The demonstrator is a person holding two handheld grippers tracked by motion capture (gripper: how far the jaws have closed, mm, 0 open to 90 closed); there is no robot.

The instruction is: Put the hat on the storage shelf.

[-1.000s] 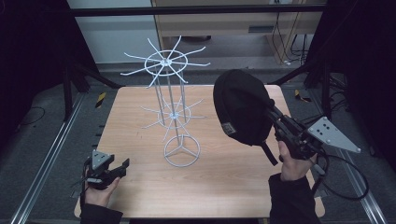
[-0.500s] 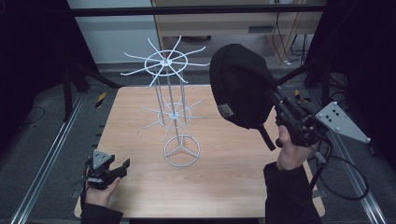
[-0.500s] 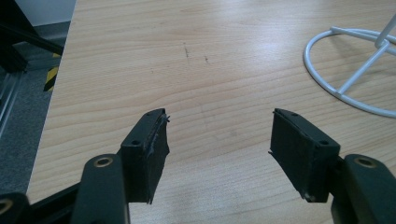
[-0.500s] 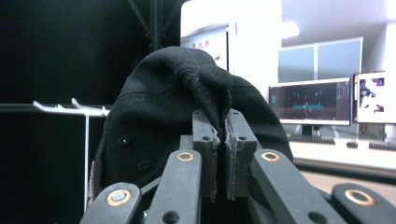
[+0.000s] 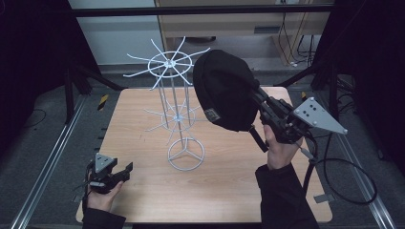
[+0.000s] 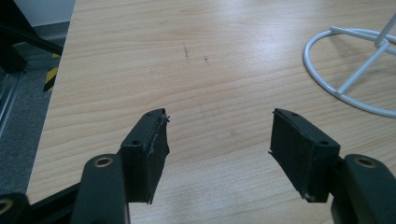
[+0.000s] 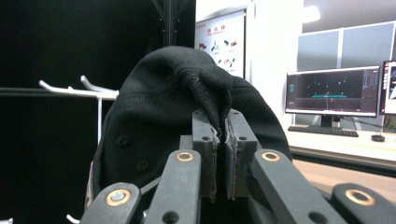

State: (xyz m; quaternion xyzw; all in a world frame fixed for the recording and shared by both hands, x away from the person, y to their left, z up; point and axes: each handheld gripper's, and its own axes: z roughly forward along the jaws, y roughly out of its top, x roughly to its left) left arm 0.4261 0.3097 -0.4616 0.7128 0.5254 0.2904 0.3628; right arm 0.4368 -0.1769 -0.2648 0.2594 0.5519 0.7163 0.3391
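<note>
**Cap nears the rack's top hooks**

High view: the right gripper (image 5: pixel 258 98) pinches a black cap (image 5: pixel 224 90) in the air at 3 o'clock of the white wire rack (image 5: pixel 174 112). It has risen and moved closer to the rack than a second earlier. The left gripper (image 5: pixel 125 168) rests at 7 o'clock.

Left gripper view: jaws wide apart over bare table (image 6: pixel 210 60).

Right gripper view: jaws clamp a fabric fold; that thin pinch could slip, or the cap could snag a prong and tip the rack.
</note>
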